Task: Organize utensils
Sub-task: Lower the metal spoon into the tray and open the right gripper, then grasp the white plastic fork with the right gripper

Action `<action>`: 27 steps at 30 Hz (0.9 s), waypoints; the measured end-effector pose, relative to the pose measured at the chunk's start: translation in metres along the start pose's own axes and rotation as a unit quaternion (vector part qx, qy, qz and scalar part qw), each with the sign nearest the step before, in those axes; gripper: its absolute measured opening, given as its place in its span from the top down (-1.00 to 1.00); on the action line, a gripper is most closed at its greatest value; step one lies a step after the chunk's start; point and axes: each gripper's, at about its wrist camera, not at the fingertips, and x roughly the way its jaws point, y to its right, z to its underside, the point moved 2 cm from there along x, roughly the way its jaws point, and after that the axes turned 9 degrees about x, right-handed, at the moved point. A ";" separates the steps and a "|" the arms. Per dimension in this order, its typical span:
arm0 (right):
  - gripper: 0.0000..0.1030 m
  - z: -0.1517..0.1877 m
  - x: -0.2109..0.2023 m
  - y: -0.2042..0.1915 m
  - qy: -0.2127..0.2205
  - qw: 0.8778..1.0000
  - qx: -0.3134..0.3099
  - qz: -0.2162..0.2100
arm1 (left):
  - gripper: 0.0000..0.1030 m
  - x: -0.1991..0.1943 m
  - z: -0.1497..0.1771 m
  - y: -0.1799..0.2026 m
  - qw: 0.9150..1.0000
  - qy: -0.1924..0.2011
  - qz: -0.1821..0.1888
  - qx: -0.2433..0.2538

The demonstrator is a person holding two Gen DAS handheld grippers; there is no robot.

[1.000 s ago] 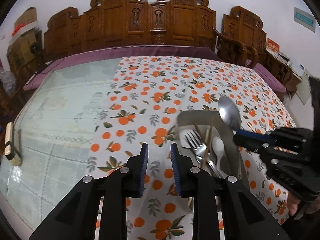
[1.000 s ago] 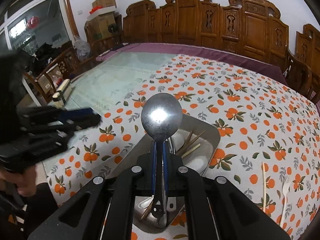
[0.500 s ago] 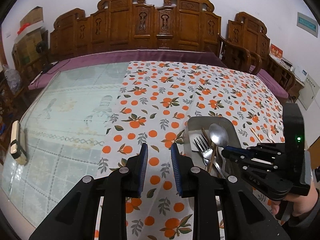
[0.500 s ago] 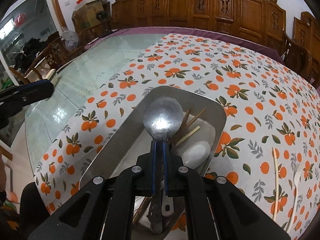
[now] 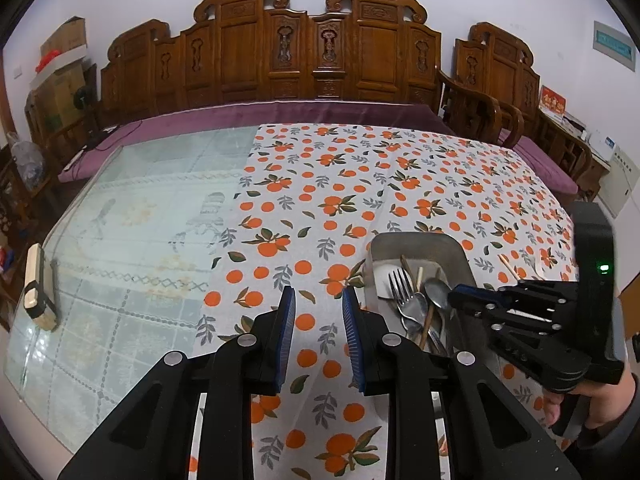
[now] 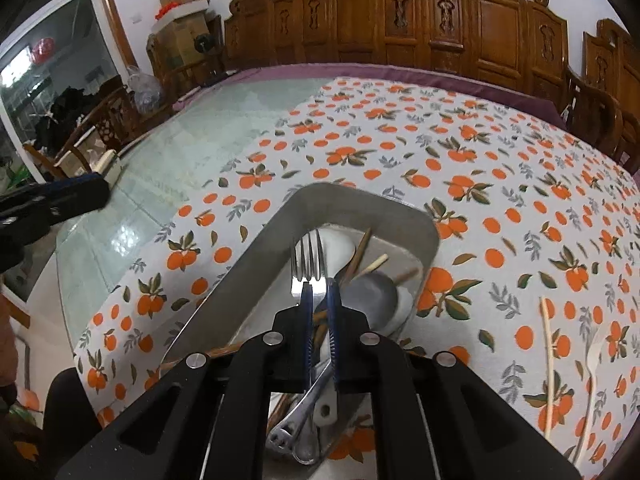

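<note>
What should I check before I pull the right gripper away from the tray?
1. Metal spoon lying inside the tray: ok.
2. Right gripper let go of the spoon: cannot tell; the handle runs under its fingers.
3. Left gripper open and empty: ok.
4. Left gripper out of the way, beside the tray: ok.
5. All utensils in the tray: not ok; a chopstick and a white fork lie on the tablecloth.

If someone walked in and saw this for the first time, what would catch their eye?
Probably the orange-print tablecloth covering the right part of the glass-topped table. Next, the metal tray heaped with a fork, spoons and chopsticks, with the right gripper poised just over it. Carved wooden chairs line the back wall.
</note>
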 end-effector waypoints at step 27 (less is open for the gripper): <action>0.45 0.051 -0.109 0.212 0.019 0.990 0.047 0.135 | 0.21 0.035 -0.026 0.151 0.994 -0.003 0.082 0.068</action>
